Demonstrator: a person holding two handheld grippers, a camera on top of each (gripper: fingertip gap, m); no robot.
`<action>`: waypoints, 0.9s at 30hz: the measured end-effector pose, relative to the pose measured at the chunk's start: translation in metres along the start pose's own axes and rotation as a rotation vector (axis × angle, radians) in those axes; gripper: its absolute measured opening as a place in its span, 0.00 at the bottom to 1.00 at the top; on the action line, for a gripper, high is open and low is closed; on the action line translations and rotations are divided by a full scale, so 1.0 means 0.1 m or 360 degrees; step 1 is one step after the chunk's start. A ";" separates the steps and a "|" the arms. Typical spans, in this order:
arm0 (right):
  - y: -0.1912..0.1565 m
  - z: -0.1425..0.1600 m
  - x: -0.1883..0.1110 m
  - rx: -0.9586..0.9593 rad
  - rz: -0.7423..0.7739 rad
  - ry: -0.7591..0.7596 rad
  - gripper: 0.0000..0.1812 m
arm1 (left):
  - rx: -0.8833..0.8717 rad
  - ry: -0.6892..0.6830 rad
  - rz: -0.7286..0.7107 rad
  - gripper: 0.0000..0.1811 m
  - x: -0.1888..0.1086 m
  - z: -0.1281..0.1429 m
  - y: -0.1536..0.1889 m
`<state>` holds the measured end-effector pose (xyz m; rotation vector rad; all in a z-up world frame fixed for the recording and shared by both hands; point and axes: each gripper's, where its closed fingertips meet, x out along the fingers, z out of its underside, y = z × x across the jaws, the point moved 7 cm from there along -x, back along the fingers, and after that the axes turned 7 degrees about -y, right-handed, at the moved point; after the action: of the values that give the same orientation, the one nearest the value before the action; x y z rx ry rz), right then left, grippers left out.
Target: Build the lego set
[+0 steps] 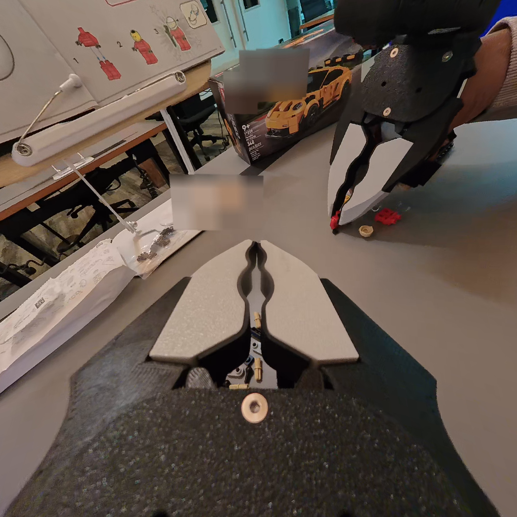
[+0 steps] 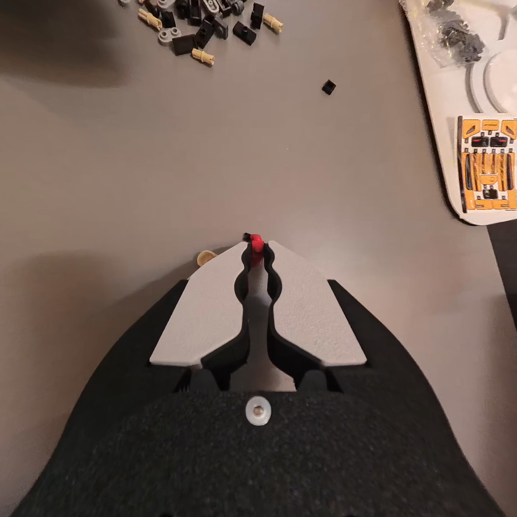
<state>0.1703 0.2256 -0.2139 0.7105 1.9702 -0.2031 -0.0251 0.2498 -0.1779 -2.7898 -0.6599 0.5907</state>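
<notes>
Broadly, a grey desk is seen under both grippers, and beyond its far edge other desks and office chairs are made out in a dim room. An instruction booklet is propped on a stand at the upper left of the left wrist view, and the lego set's box, printed with a yellow car, is stood at the back of the desk. A white paper bag is laid along the left edge, with a clear packet of dark parts on its far end. A sticker sheet in orange and black is laid at the right of the right wrist view.

A loose pile of black, grey and tan pieces is spread on the desk well ahead of the right gripper, with one black piece lying apart from it. The right gripper is clamped on a small red piece at its tips, held close to the desk. Just beside it a tan round piece and another red part are seen lying. The left gripper is closed, tips together, with nothing between them.
</notes>
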 end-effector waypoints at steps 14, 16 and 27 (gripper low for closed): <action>0.02 0.05 -0.02 0.0057 -0.0024 0.0021 0.07 | 0.0010 -0.0018 0.0021 0.00 0.01 0.01 0.02; 0.03 0.06 -0.01 0.0068 -0.0036 0.0022 0.05 | 0.0013 -0.0021 0.0029 0.00 0.01 0.01 0.02; 0.11 0.20 -0.21 0.0127 0.0003 0.0036 0.09 | 0.0036 -0.0047 0.0102 0.00 0.04 0.02 0.10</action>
<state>0.1989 0.2182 -0.2044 0.7688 1.9918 -0.2748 -0.0193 0.2433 -0.1834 -2.7949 -0.5680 0.6486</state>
